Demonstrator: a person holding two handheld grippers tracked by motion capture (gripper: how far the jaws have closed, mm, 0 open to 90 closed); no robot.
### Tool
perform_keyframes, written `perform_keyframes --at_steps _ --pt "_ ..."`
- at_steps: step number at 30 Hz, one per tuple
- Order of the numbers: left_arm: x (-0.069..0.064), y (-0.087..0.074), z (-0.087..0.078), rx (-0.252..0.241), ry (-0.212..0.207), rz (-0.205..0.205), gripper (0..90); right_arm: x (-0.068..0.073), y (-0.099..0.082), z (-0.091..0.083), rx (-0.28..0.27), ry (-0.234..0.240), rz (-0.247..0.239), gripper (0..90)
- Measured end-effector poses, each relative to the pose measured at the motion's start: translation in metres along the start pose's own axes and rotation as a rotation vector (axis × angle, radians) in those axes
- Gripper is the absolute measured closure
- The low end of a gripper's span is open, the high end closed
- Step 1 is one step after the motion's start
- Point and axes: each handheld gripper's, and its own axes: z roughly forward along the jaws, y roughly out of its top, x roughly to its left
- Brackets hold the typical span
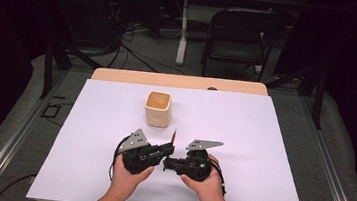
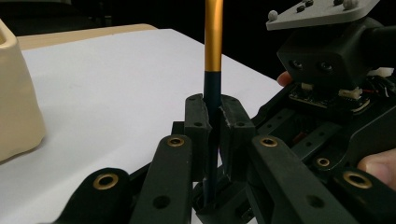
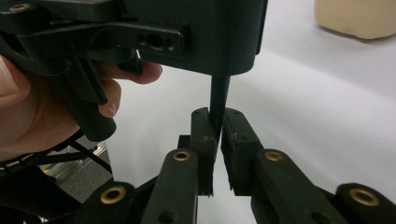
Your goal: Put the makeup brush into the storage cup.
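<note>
Left gripper view, left gripper [image 2: 212,119] clenched on upright pen [image 2: 213,42], right gripper [image 3: 215,128] seemingly pinching its tip

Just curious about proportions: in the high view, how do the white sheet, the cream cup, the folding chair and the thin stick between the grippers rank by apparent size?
1. White sheet.
2. Folding chair, though it stands farther back, so it looks smaller than it is.
3. Cream cup.
4. Thin stick, barely a sliver.
</note>
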Motion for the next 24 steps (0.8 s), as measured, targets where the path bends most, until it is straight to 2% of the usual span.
perform_keyframes --at_steps 16,20,21,22,24 --pt "0.0000 0.0000 -0.0006 0.003 -0.003 -0.004 82.8 -0.0008 0.0006 -0.0004 0.015 0.007 -0.016 84.9" --pt "0.0018 0.0005 -0.0017 0.007 -0.030 -0.012 82.4 -0.0005 0.0010 -0.0006 0.014 0.009 -0.018 84.9" --pt "0.0016 0.0005 -0.0017 0.004 -0.026 -0.018 82.0 -0.0005 0.0010 -0.0007 0.014 0.010 -0.018 85.0" --pt "0.0012 0.0007 -0.0016 0.003 -0.012 -0.021 80.5 -0.0004 0.0011 -0.0008 0.015 0.011 -0.018 85.0" --pt "0.0014 0.0010 -0.0014 0.007 -0.010 -0.023 74.5 -0.0001 0.0013 -0.0011 0.018 0.011 -0.021 85.0"
